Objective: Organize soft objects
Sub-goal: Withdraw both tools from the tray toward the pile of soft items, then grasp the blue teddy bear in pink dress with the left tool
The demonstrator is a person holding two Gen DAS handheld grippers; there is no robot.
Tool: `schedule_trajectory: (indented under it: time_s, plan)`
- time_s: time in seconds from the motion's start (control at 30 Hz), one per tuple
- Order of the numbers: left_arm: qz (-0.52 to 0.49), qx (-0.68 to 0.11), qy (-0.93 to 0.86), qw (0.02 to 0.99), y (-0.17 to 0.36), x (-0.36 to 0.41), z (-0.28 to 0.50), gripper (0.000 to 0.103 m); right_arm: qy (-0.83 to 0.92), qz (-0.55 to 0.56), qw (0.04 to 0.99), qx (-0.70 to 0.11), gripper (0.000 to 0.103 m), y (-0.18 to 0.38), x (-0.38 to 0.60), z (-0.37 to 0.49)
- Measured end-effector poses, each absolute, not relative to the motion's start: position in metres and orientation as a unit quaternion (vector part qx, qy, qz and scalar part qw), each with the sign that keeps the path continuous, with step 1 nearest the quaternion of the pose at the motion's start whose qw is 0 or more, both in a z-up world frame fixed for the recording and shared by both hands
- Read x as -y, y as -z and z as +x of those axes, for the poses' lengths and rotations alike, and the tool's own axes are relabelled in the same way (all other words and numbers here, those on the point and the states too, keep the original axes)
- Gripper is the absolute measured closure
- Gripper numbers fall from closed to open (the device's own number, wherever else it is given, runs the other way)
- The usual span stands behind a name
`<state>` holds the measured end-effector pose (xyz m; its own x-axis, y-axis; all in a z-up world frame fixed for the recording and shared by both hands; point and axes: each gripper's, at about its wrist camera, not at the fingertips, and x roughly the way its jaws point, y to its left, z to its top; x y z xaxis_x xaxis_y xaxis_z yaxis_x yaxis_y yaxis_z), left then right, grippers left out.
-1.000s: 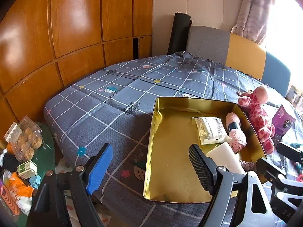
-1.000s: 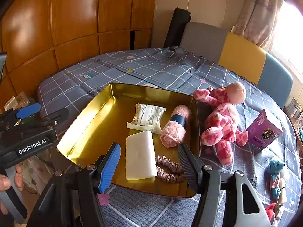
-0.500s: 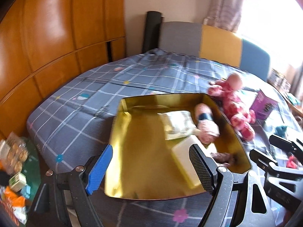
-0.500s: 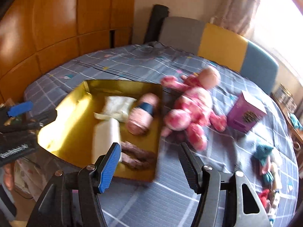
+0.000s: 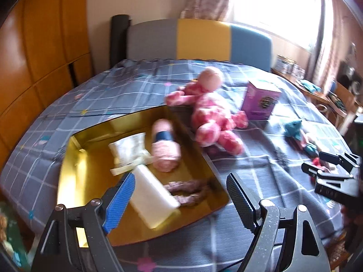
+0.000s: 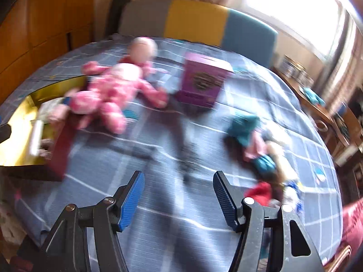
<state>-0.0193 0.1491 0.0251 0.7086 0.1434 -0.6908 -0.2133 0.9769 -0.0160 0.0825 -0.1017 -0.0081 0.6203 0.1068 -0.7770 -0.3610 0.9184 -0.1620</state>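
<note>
Left wrist view: the left gripper (image 5: 181, 195) hangs with its fingers spread and nothing between them over the near corner of the gold tray (image 5: 74, 172), which rests on a checked grey cloth (image 5: 109, 95). Only this view shows the tray's contents clearly: a rolled pink towel (image 5: 164, 150) with a dark band, a white packet (image 5: 128, 148), a white block (image 5: 154, 196) and a brownish scrunchie (image 5: 188, 189). The pink plush toy (image 5: 211, 117) lies on the cloth just outside the tray's far right edge, with a purple box (image 5: 261, 100) beside it; the right gripper (image 5: 329, 172) appears at the right margin. Right wrist view: heavily blurred; the right gripper (image 6: 179, 192) has its fingers spread, empty, above bare cloth. This view alone shows the heap of small soft items (image 6: 261, 145), teal, pink and red, lying right of the fingers, well apart from the tray (image 6: 15, 140) at the left edge.
</note>
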Motion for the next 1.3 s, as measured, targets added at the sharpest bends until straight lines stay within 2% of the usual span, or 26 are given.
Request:
schedule_trajectory:
  time_s: [0.47, 0.6, 0.87, 1.07, 1.3]
  plan:
    - [-0.012, -0.389, 0.039, 0.92, -0.032, -0.047, 0.047, 0.02, 0.064, -0.031, 0.906, -0.417, 0.039, 0.007, 0.28, 0.143]
    - [-0.02, -0.412, 0.075, 0.908, -0.024, -0.014, 0.078, 0.021, 0.088, 0.047, 0.903, -0.419, 0.039, 0.009, 0.314, 0.145]
    - [-0.063, -0.46, 0.127, 0.877, -0.002, 0.049, 0.148, 0.03, 0.072, 0.112, 0.894, -0.428, 0.039, 0.013, 0.328, 0.145]
    - [-0.111, -0.483, 0.136, 0.858, 0.018, 0.087, 0.198, 0.031, 0.065, 0.146, 0.888, -0.432, 0.039, 0.016, 0.336, 0.146]
    - [-0.14, -0.493, 0.112, 0.851, 0.042, 0.124, 0.242, 0.025, 0.049, 0.174, 0.876, -0.448, 0.039, 0.024, 0.341, 0.149]
